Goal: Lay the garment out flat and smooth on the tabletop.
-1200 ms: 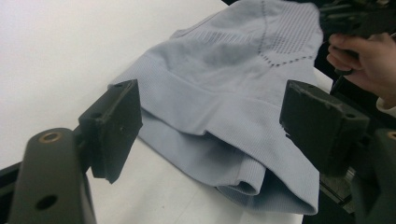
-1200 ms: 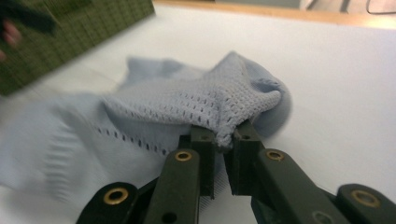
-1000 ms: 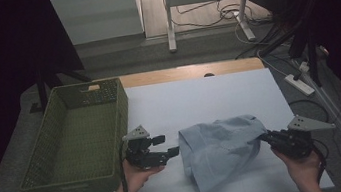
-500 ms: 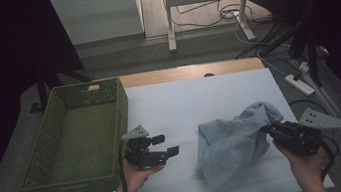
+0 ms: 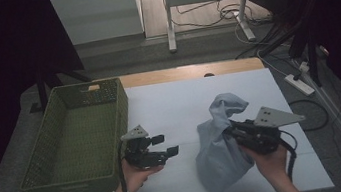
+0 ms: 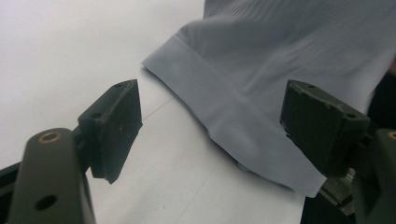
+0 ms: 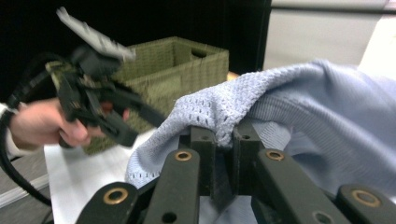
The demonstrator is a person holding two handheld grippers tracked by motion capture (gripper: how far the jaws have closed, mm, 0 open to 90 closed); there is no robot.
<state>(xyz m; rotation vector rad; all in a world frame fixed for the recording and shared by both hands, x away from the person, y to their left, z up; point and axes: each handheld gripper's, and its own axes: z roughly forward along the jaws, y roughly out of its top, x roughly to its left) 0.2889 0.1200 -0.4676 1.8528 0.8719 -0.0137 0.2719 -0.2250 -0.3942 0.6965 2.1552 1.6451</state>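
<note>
Right tongs (image 5: 231, 129) clamped on cloth (image 5: 219, 154), part raised off bench (image 5: 169, 101). Left tongs (image 5: 165, 146) wide open, empty, beside cloth hem. Basket (image 5: 70, 135) empty; folding or stowing likely ahead.

Counts:
- Grippers: two, left gripper (image 5: 164, 146), right gripper (image 5: 227, 127).
- Hands: two, left hand (image 5: 136, 174), right hand (image 5: 267, 162).
- Light blue garment (image 5: 219, 154): one.
- Green woven basket (image 5: 75, 134): one.
- White table (image 5: 170, 106): one.
- Power strip (image 5: 299, 84) on floor: one.
</note>
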